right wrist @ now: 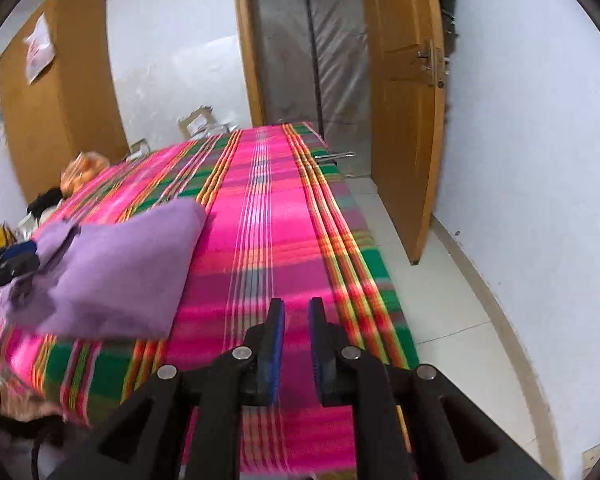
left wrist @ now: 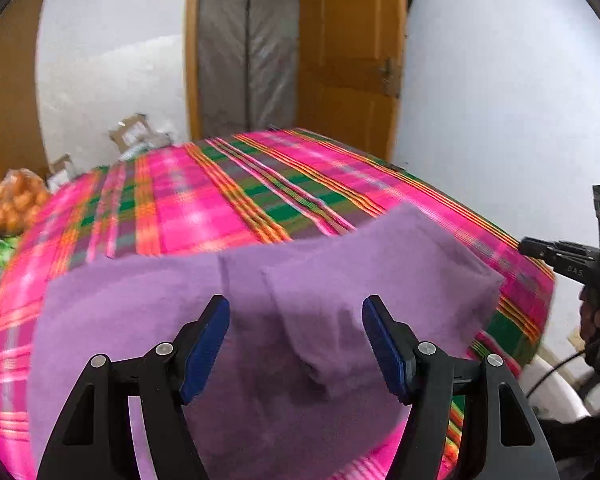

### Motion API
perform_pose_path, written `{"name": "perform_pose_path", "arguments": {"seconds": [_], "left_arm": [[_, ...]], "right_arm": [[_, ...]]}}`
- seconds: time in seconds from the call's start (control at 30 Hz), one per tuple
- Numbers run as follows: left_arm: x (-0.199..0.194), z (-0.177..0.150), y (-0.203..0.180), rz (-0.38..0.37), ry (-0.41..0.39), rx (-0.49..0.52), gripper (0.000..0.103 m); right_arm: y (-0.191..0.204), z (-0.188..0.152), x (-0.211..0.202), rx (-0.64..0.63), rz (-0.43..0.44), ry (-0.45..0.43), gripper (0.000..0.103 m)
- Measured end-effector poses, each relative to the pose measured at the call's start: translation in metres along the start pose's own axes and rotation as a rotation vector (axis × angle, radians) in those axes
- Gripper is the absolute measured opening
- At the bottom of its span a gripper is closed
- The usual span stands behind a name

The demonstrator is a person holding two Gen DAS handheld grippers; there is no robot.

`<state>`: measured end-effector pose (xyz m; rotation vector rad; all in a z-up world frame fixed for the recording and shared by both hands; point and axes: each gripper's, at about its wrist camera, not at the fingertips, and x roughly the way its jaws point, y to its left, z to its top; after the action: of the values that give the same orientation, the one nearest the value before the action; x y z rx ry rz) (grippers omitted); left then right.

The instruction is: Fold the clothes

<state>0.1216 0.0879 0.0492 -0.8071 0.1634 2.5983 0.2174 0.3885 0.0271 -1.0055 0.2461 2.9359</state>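
My left gripper (left wrist: 296,344) hangs w/ jaws wide apart right over the purple garment (left wrist: 236,320), nothing between the pads; my right gripper (right wrist: 296,332) has jaws nearly together w/ a narrow gap, nothing in it, off to the garment's right over bare plaid bedspread (right wrist: 276,216). Garment lies partly folded on the bedspread, near its front edge. Judging by the loose flap on top, next is prob. another fold: I'd come down on one layer edge only, pinch thin, lift low and lay it across so corners meet, smoothing as I go. Left view shows the flap's edges and creases close up, plus my right gripper (left wrist: 556,252) beyond the garment's right corner. Right view shows the garment (right wrist: 116,264) as a whole bundle and the bare bedspread beside it for working.
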Motion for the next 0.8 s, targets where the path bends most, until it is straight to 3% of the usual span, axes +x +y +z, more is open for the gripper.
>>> {"name": "perform_pose_path", "arguments": {"seconds": [0.1, 0.17, 0.23, 0.27, 0.43, 0.67, 0.8], "left_arm": [[-0.007, 0.001, 0.012, 0.079, -0.035, -0.028, 0.071], [-0.009, -0.004, 0.021, 0.112, -0.038, -0.051, 0.071], [-0.009, -0.009, 0.031, 0.132, -0.03, -0.075, 0.071], [-0.008, -0.013, 0.037, 0.141, -0.023, -0.092, 0.071], [0.002, -0.028, 0.055, 0.161, 0.024, -0.152, 0.071], [-0.007, -0.034, 0.059, 0.146, 0.01, -0.156, 0.071], [-0.023, -0.033, 0.084, 0.214, -0.018, -0.183, 0.071]], "right_arm": [[0.008, 0.004, 0.009, 0.033, 0.149, 0.022, 0.014], [0.013, 0.005, 0.013, 0.05, 0.25, 0.029, 0.024], [0.014, 0.004, 0.017, 0.074, 0.348, 0.042, 0.04], [0.015, 0.003, 0.019, 0.085, 0.372, 0.054, 0.043], [0.015, 0.0, 0.028, 0.124, 0.425, 0.088, 0.046], [0.017, 0.005, 0.037, 0.145, 0.45, 0.115, 0.047], [0.021, 0.01, 0.049, 0.158, 0.462, 0.128, 0.047]]}}
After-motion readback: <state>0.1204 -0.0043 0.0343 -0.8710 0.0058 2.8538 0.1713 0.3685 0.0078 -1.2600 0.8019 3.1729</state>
